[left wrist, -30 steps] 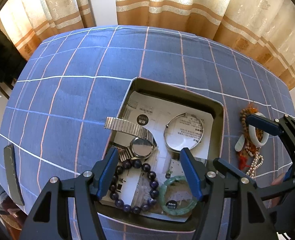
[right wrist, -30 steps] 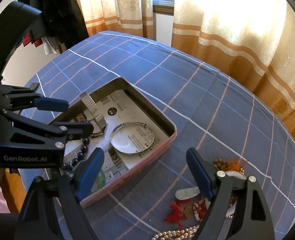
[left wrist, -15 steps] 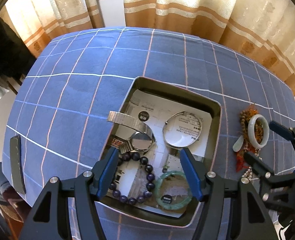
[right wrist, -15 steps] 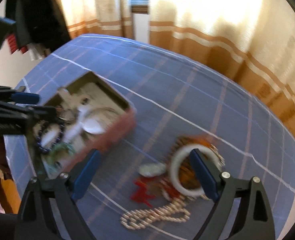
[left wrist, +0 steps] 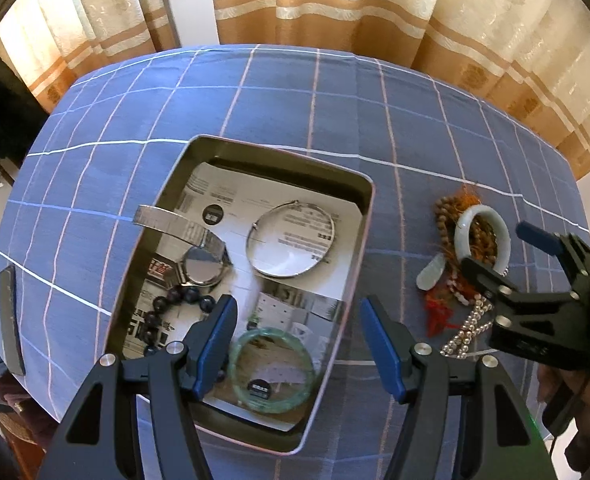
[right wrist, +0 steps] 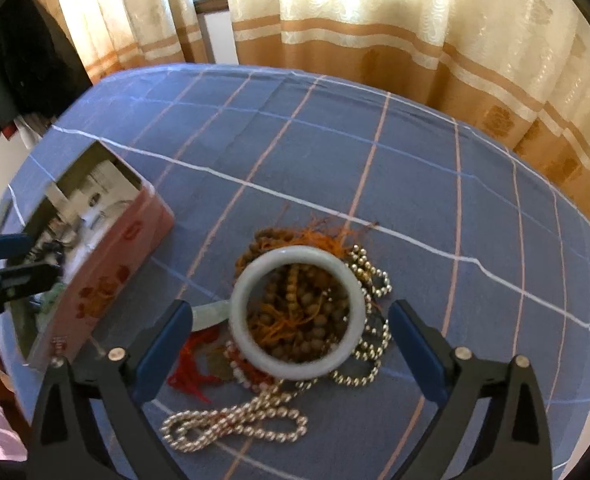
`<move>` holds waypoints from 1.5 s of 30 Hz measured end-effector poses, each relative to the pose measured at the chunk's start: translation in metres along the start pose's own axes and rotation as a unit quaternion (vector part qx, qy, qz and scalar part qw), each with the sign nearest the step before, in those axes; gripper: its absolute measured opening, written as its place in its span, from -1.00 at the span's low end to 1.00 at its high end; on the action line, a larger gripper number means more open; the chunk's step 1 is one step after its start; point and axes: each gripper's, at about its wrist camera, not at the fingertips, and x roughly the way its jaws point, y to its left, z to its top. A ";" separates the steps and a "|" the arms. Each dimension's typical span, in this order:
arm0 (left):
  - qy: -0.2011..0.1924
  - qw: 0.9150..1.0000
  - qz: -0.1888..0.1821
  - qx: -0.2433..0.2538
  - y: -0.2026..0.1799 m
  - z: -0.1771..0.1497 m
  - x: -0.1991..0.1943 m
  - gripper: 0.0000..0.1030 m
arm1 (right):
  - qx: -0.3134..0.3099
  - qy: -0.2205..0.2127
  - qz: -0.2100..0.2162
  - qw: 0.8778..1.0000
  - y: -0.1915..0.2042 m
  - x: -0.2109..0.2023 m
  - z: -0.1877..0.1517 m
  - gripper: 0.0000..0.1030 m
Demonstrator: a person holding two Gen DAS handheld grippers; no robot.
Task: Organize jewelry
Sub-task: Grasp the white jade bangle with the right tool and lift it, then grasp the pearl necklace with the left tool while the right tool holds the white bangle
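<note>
A: Right gripper [right wrist: 291,354], status?
B: Jaws spread wide, nothing between the pads. The pale jade bangle [right wrist: 297,312] sits in the gap, nearer the left pad, touching neither as far as I can tell.

A: What's under the bangle?
B: A heap on the blue checked tablecloth [right wrist: 375,152]: brown wooden beads [right wrist: 295,304] with orange thread showing through the ring, a pearl strand [right wrist: 235,426] looping out on the near side of the jaws, red tassel [right wrist: 191,364] beside the left pad.

A: Left gripper [left wrist: 299,344]?
B: Also open and empty. Hovers over the near end of the pink tin box [left wrist: 365,216].

A: Box contents relative to those jaws?
B: Green bangle [left wrist: 273,370] between the pads, closer to the left one. Dark bead bracelet [left wrist: 163,308] just outside the left pad. Beyond the tips: metal watch [left wrist: 201,264] to the left, thin silver bangle [left wrist: 291,240] about centred. All lie on printed paper [left wrist: 271,208].
</note>
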 end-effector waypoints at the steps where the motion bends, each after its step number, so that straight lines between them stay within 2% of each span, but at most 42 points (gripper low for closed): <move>1: 0.000 1.000 0.000 -0.001 -0.002 0.000 0.000 0.25 | -0.003 0.002 -0.001 1.000 0.000 0.003 -0.001 0.95; 3: 0.001 1.000 0.000 -0.003 -0.003 -0.001 0.000 0.25 | -0.011 0.010 -0.005 1.000 0.000 0.011 0.000 0.90; 5: 0.002 1.000 -0.001 -0.004 -0.005 -0.002 0.000 0.25 | -0.016 0.019 0.001 1.000 -0.001 0.016 0.000 0.55; 6: 0.003 1.000 -0.001 -0.004 -0.006 -0.003 0.000 0.25 | -0.016 0.027 0.007 0.999 -0.003 0.019 0.000 0.52; 13: 0.002 1.000 -0.007 -0.006 -0.013 -0.002 -0.001 0.25 | -0.015 0.014 0.022 1.000 -0.007 0.004 -0.006 0.51; 21: -0.011 0.999 -0.024 0.026 -0.039 -0.002 -0.008 0.25 | 0.020 -0.022 0.010 1.000 -0.035 -0.046 -0.022 0.51; 26: -0.001 0.997 -0.043 0.060 -0.068 -0.012 -0.002 0.25 | 0.045 -0.010 -0.011 0.999 -0.054 -0.054 -0.045 0.51; 33: 0.024 0.991 -0.068 0.110 -0.107 -0.035 0.017 0.25 | 0.061 0.003 -0.016 0.998 -0.060 -0.054 -0.067 0.51; 41: 0.044 0.989 -0.058 0.131 -0.131 -0.046 0.042 0.25 | 0.057 0.006 -0.016 0.998 -0.058 -0.055 -0.081 0.51; 42: 0.050 0.988 -0.055 0.133 -0.133 -0.048 0.047 0.23 | 0.057 0.008 -0.016 0.998 -0.058 -0.055 -0.083 0.51; 43: 0.057 0.988 -0.055 0.131 -0.133 -0.049 0.052 0.01 | 0.057 0.008 -0.016 0.998 -0.058 -0.054 -0.084 0.51; 45: 0.047 0.987 -0.045 0.146 -0.137 -0.051 0.051 -0.15 | 0.056 0.010 -0.016 0.998 -0.059 -0.055 -0.088 0.51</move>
